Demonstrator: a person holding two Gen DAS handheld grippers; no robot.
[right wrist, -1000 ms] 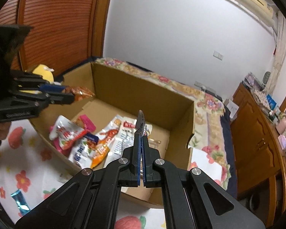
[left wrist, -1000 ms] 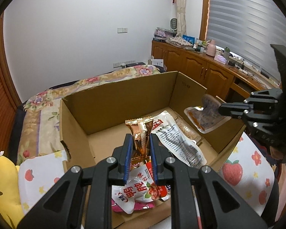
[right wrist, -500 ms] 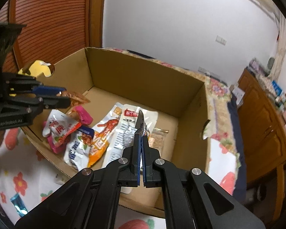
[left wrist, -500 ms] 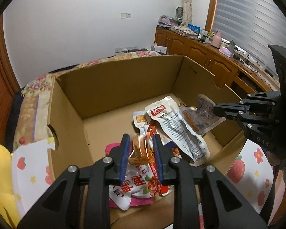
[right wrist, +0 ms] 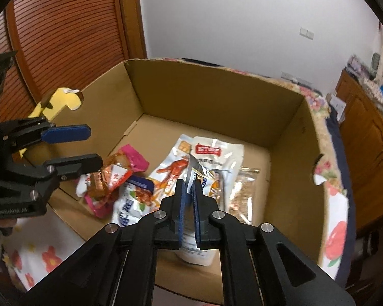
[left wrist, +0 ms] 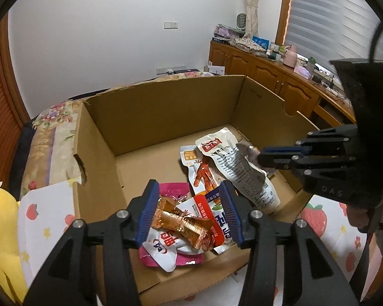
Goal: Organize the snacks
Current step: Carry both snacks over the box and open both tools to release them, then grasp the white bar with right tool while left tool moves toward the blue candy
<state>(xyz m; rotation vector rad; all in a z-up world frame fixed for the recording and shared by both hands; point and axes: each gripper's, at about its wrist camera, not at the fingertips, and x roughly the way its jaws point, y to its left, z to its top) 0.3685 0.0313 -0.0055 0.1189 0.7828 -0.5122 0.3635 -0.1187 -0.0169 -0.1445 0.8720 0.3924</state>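
An open cardboard box (left wrist: 166, 107) holds a pile of snack packets. My left gripper (left wrist: 189, 211) hangs over the pile's near end, and its jaws are opening. A copper-orange packet (left wrist: 181, 223) lies between the jaws on a red-and-white packet (left wrist: 166, 244), no longer pressed from both sides. The right wrist view shows the left gripper (right wrist: 94, 148) parted above that copper-orange packet (right wrist: 99, 181). My right gripper (right wrist: 189, 182) is inside the box, nearly shut, with the edge of a pale crinkled packet (right wrist: 199, 176) pinched between its pads. The right gripper (left wrist: 260, 156) holds it just above a long white packet (left wrist: 242, 176).
The box (right wrist: 217, 97) stands on a strawberry-print cloth (left wrist: 46, 211). A yellow plush toy (left wrist: 0, 229) lies to its left and floral bedding (left wrist: 51, 137) behind it. Wooden cabinets (left wrist: 268, 76) with clutter run along the right wall. The far half of the box floor is bare.
My left gripper lowered the copper-orange packet onto the pile and its jaws spread apart. My right gripper came down into the box with its packet, and its pads parted slightly.
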